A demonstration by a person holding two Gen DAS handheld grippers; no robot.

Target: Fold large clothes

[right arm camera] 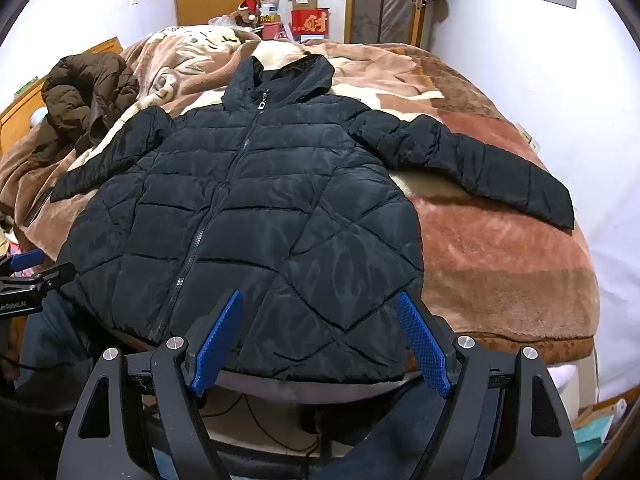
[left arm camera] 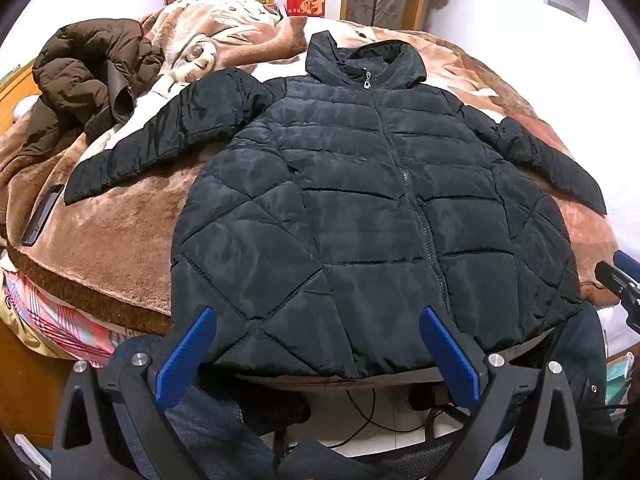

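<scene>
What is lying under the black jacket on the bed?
The black jacket lies spread on a brown plush blanket, which shows all around it. Whatever is directly beneath the jacket is hidden.

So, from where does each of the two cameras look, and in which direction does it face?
Left wrist: sits on the left gripper at the bed's near edge, facing the black jacket; its open blue fingers show, and the right gripper shows at the right edge.
Right wrist: sits on the right gripper, facing the same jacket from further right; its open fingers show, with the left gripper at the left edge.
Shared: jacket, brown coat, blanket, red box.
</scene>
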